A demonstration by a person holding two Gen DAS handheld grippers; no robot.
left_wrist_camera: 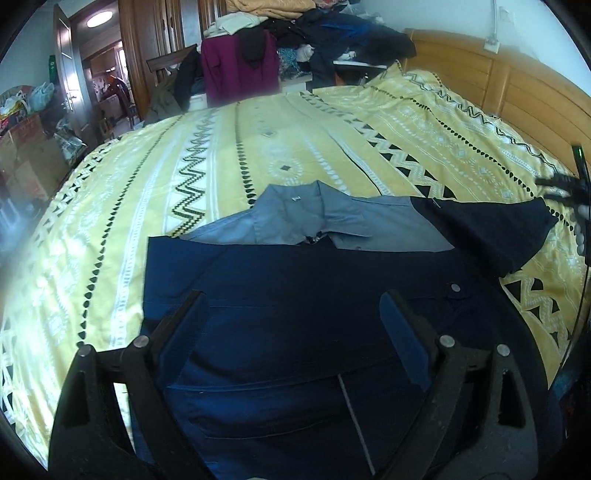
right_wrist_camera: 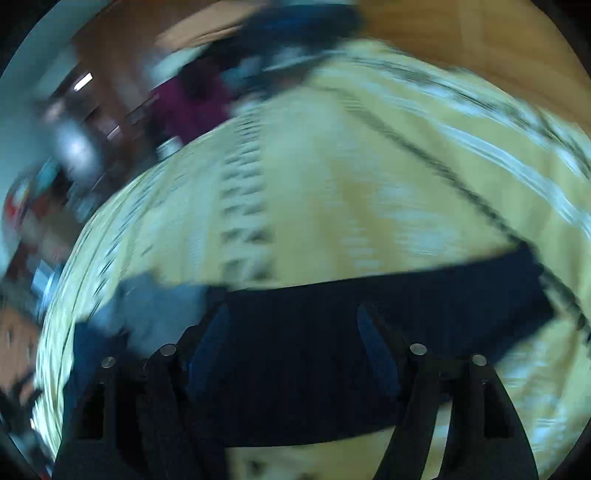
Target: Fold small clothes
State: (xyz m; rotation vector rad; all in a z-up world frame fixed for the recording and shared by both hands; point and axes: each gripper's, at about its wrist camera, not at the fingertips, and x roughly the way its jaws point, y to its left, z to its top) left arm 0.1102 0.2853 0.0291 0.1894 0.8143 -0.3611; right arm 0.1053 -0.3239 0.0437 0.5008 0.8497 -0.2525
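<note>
A navy and grey short-sleeved shirt [left_wrist_camera: 295, 280] lies on the yellow patterned bed cover [left_wrist_camera: 258, 155], its lower part folded up over the grey chest and collar [left_wrist_camera: 295, 210]. Its right sleeve [left_wrist_camera: 498, 229] lies spread to the right. My left gripper [left_wrist_camera: 291, 314] is open, hovering over the navy cloth with nothing between its fingers. My right gripper [right_wrist_camera: 293, 325] is open above the navy sleeve [right_wrist_camera: 406, 295]; that view is heavily blurred by motion. The right gripper also shows at the right edge of the left wrist view [left_wrist_camera: 569, 188].
A wooden headboard [left_wrist_camera: 517, 81] runs along the right side. Piled clothes [left_wrist_camera: 303, 33] and a maroon garment [left_wrist_camera: 240, 70] stand beyond the far edge of the bed. Boxes and bags [left_wrist_camera: 26, 140] sit at the left by an open door.
</note>
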